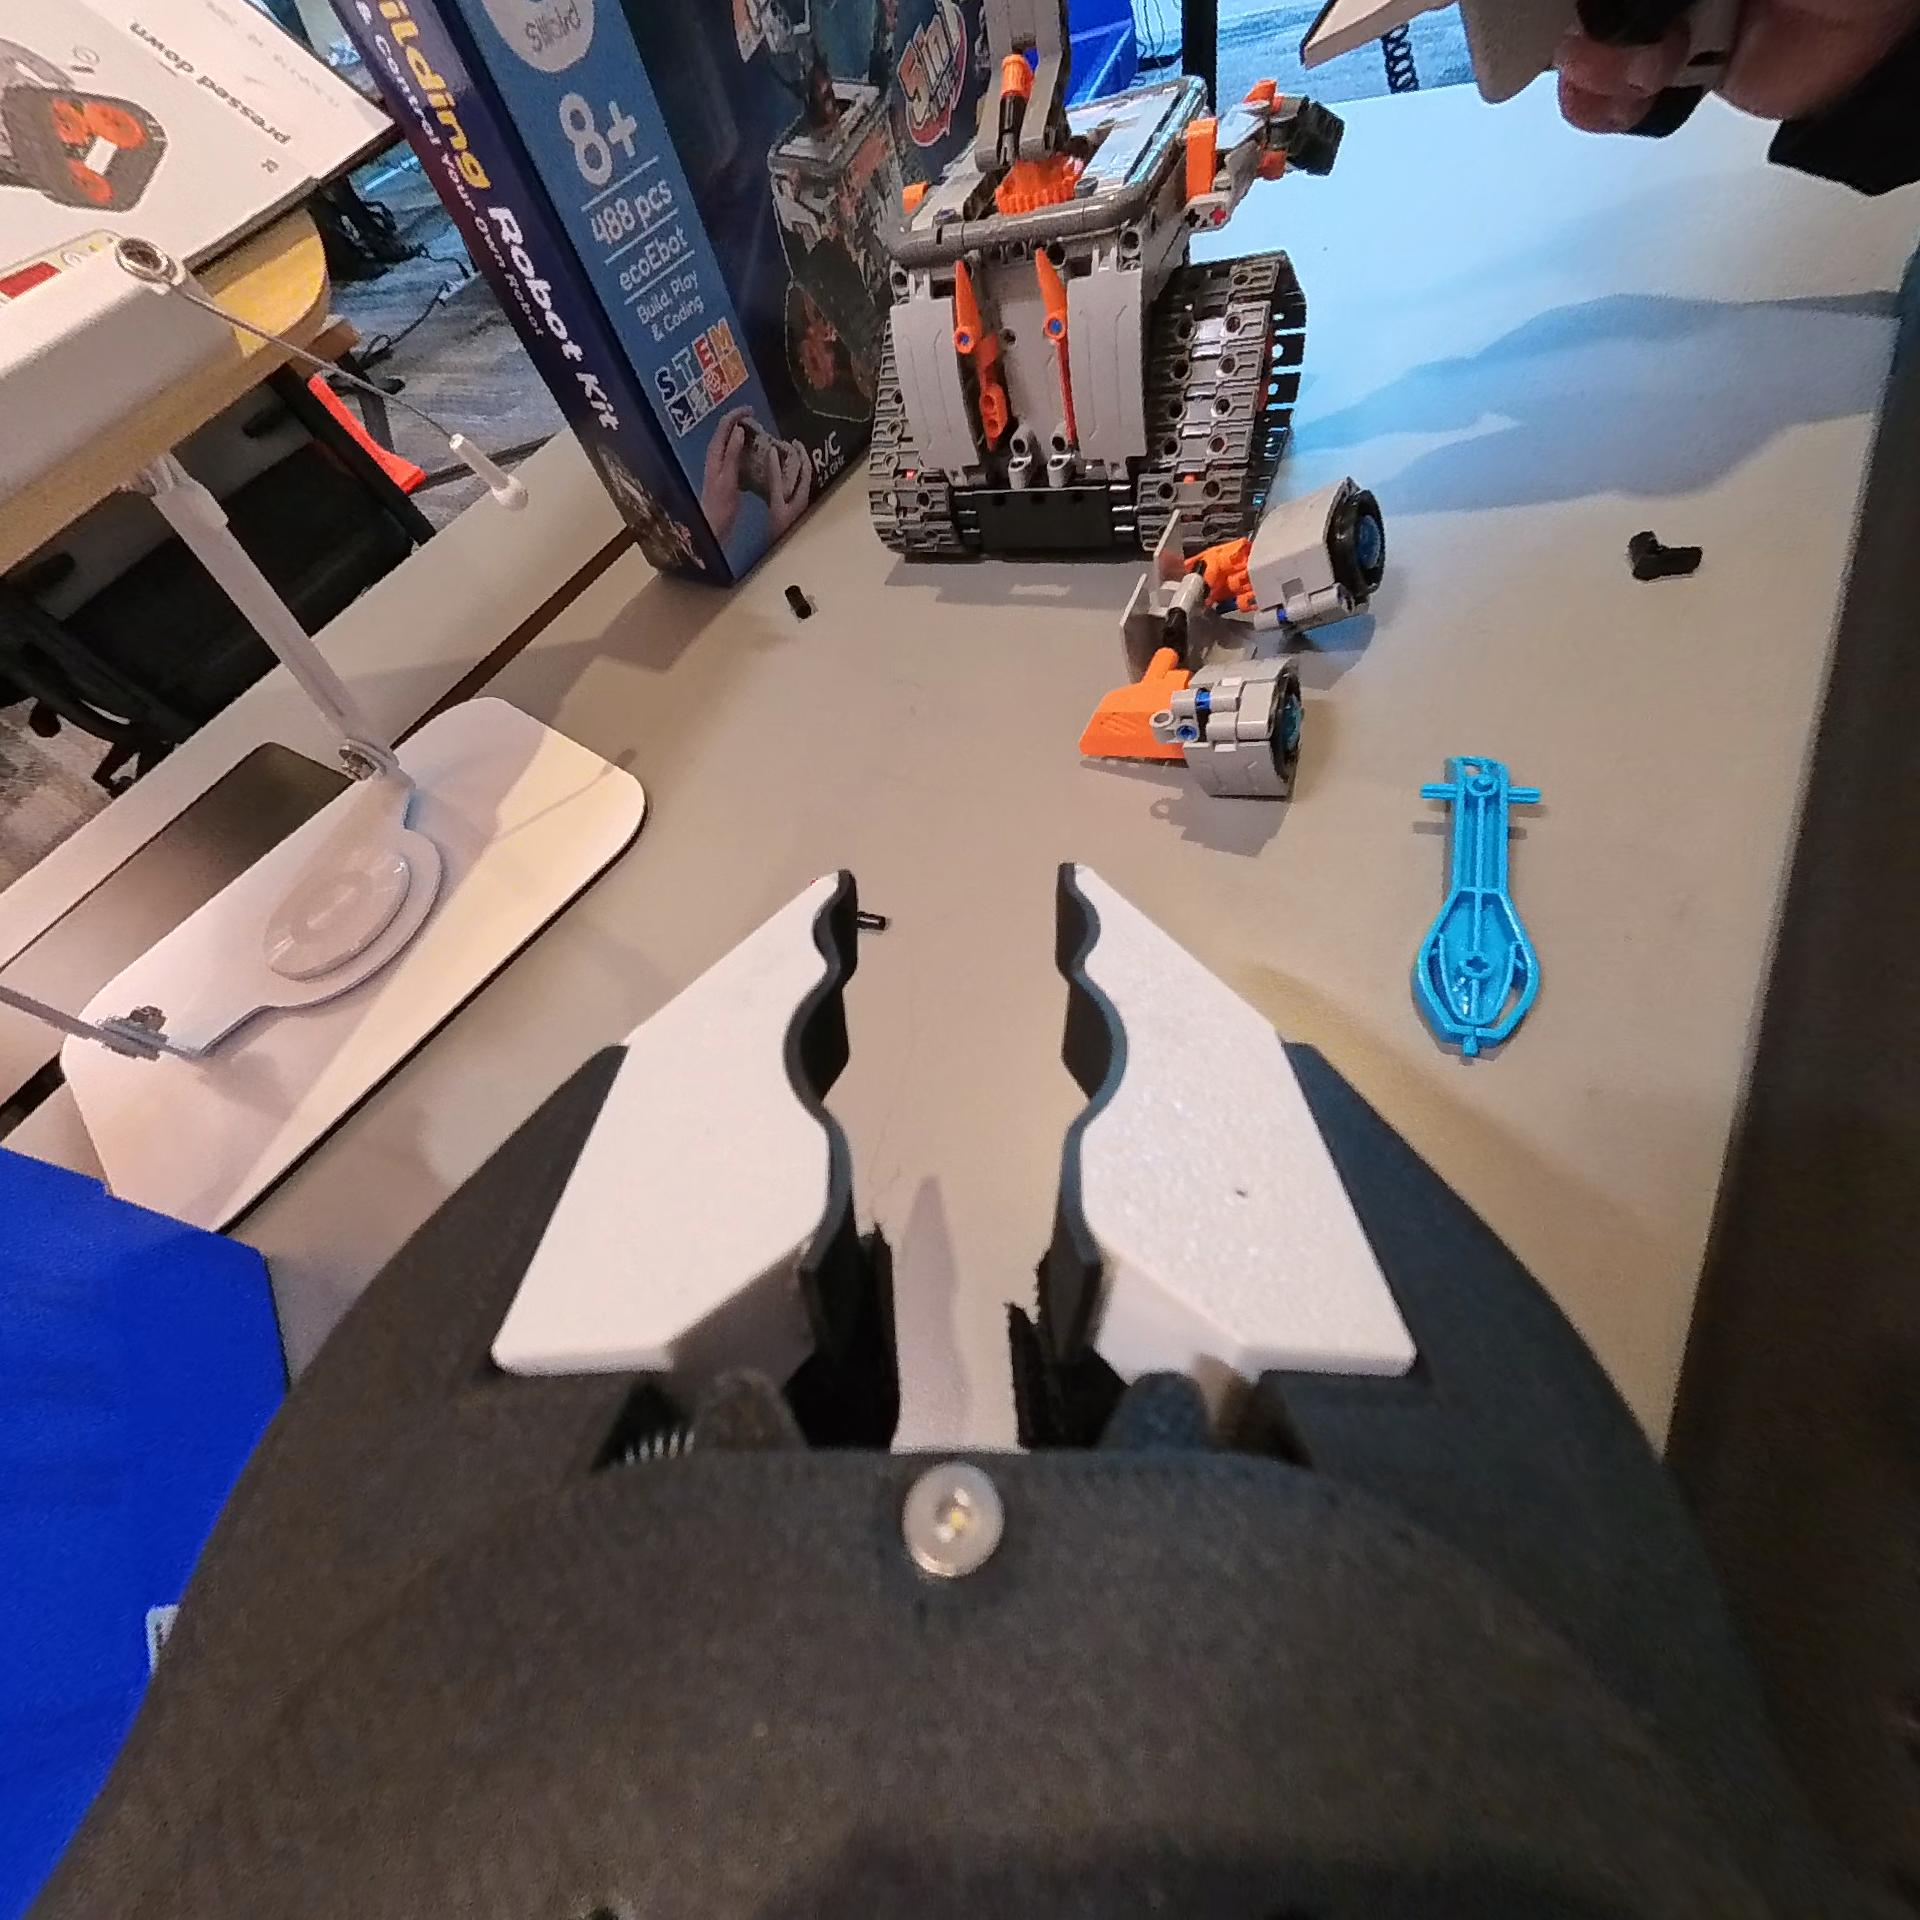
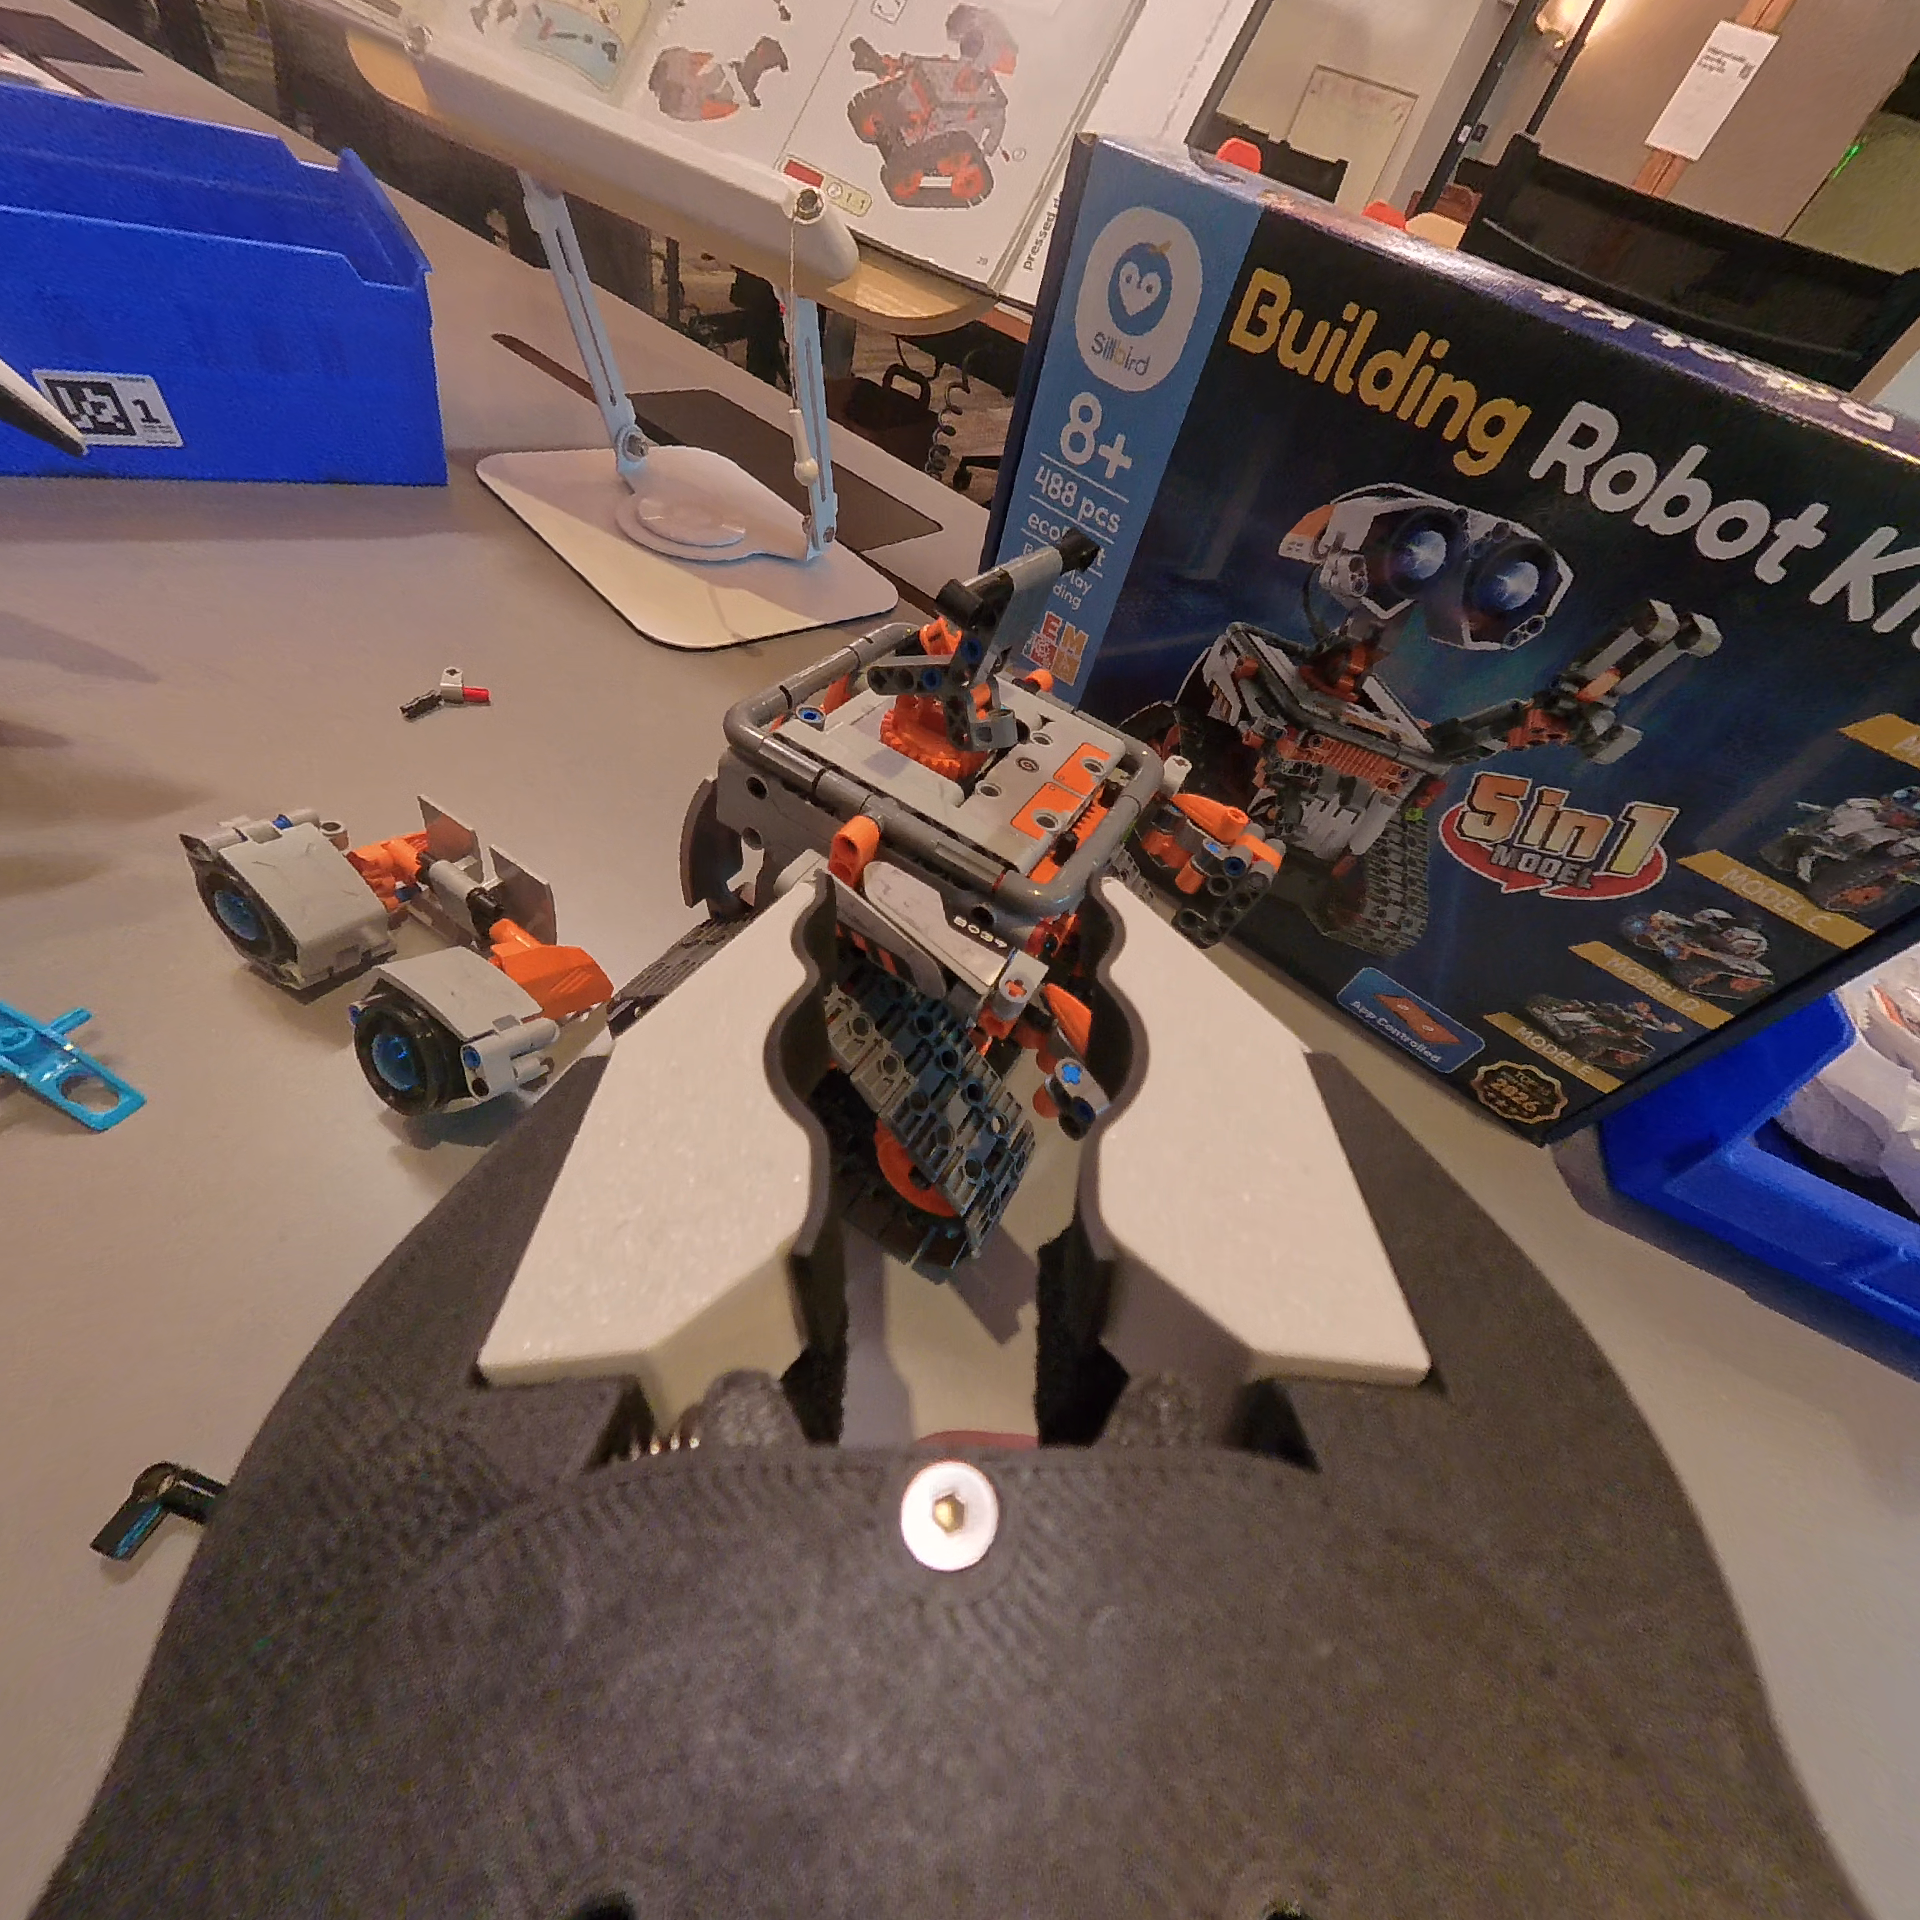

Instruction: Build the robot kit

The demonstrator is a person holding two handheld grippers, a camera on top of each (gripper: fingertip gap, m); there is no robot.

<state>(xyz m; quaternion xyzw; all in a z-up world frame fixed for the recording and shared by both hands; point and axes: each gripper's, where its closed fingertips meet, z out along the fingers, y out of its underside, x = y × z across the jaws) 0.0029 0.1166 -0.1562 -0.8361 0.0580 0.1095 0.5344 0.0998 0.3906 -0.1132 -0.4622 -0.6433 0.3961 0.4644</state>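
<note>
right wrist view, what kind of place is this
Probably a workshop or lab table for toy building: a tracked brick robot, its kit box, an open manual on a stand, and blue parts bins.

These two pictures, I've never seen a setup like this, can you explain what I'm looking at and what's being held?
No robot arm here: a person carries two handheld grippers, each with a camera looking along its white fingers. The left wrist view shows the left gripper open and empty above the grey table. The right wrist view shows the right gripper open, with the grey-and-orange tracked toy robot showing between its fingers; contact is unclear. Also on the table: two loose grey-and-orange wheel assemblies, a light-blue plastic tool, the dark-blue kit box and a white book stand.
</note>
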